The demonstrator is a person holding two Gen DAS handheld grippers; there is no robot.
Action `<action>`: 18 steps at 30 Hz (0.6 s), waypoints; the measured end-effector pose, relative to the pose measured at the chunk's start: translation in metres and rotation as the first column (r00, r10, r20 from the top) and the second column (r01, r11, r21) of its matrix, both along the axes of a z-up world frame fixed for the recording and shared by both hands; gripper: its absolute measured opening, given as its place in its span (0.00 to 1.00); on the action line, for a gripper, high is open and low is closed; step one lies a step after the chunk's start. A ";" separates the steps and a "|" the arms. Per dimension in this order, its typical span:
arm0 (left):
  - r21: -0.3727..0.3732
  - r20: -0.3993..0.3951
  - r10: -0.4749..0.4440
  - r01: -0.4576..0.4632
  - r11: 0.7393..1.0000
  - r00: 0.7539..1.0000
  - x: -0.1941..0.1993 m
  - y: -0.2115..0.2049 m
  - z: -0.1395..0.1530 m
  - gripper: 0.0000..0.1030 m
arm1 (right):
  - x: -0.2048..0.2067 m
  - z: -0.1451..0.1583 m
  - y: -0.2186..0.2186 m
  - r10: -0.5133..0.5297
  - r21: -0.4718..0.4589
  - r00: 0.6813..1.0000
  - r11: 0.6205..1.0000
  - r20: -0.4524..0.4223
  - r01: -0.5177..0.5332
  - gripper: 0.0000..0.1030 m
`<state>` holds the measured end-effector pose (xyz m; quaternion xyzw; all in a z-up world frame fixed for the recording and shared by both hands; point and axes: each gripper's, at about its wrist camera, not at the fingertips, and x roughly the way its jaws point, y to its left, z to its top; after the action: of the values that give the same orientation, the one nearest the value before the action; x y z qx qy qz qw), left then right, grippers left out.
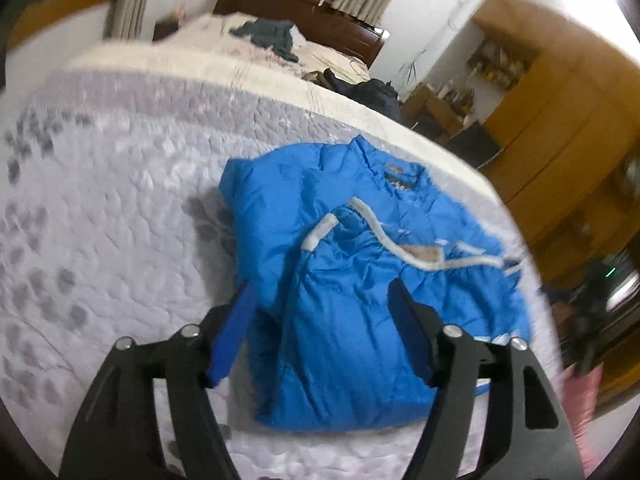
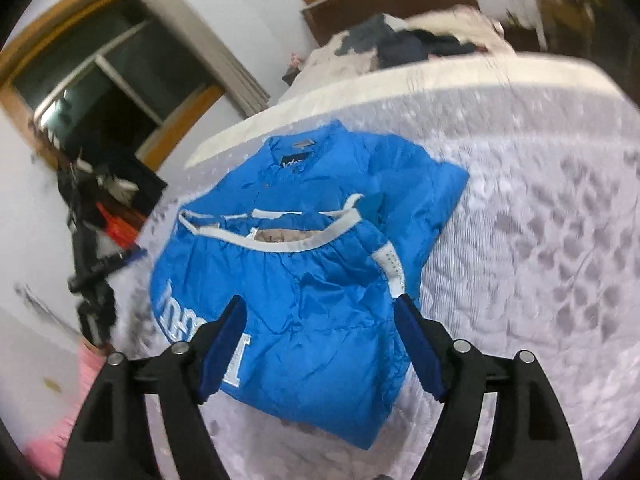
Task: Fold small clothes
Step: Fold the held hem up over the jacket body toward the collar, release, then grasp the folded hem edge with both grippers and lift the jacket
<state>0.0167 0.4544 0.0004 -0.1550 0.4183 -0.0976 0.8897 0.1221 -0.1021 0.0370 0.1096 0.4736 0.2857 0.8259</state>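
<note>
A bright blue padded jacket (image 1: 360,280) with white trim lies folded on the quilted bedspread (image 1: 120,220). Its lower half is turned up over the body, and the collar points away from me. My left gripper (image 1: 322,296) hovers above the jacket's near part, open, with nothing between its blue pads. The right wrist view shows the same jacket (image 2: 304,280), white lettering along its left edge. My right gripper (image 2: 320,312) is open too, above the jacket's near edge and holding nothing.
Dark clothes (image 1: 268,34) lie in a heap near the wooden headboard (image 1: 300,8). A wooden wardrobe (image 1: 560,120) stands to the right of the bed. A dark window (image 2: 88,80) and black gear (image 2: 92,200) stand off the bed's edge. Something pink (image 2: 52,432) sits low beside the bed.
</note>
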 end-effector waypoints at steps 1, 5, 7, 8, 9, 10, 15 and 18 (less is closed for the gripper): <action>0.047 0.011 -0.006 0.006 0.999 1.000 0.000 -0.005 0.002 0.74 | -0.002 0.003 0.005 0.011 -0.018 1.000 1.000 0.019 -0.011 0.78; 0.136 0.020 -0.028 0.025 0.990 0.999 0.010 -0.015 -0.003 0.76 | 0.006 0.004 0.018 0.036 -0.085 0.997 0.996 0.072 -0.030 0.80; 0.184 0.021 -0.036 0.032 0.982 0.999 0.020 -0.018 -0.007 0.77 | 0.015 -0.001 0.024 0.052 -0.101 0.997 0.994 0.059 -0.046 0.80; 0.205 0.017 -0.045 0.041 0.978 0.999 0.024 -0.020 -0.009 0.77 | 0.022 -0.006 0.028 0.057 -0.123 0.997 0.991 0.053 -0.050 0.80; 0.222 0.009 -0.057 0.053 0.974 0.998 0.029 -0.022 -0.012 0.77 | 0.027 -0.010 0.030 0.058 -0.142 0.997 0.989 0.048 -0.051 0.80; 0.240 -0.001 -0.071 0.069 0.968 0.997 0.036 -0.023 -0.017 0.77 | 0.033 -0.016 0.033 0.059 -0.158 0.997 0.986 0.039 -0.052 0.80; 0.252 -0.022 -0.096 0.098 0.963 0.995 0.054 -0.028 -0.031 0.77 | 0.051 -0.038 0.043 0.094 -0.180 0.996 0.979 0.002 -0.092 0.80; 0.228 -0.015 -0.118 0.118 0.967 0.993 0.057 -0.031 -0.032 0.77 | 0.052 -0.047 0.051 0.120 -0.210 0.993 0.971 0.006 -0.116 0.79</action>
<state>0.0740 0.4233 -0.0319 -0.0267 0.4356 -0.1016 0.8940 0.1739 -0.0513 -0.0100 -0.0089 0.4989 0.2839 0.8188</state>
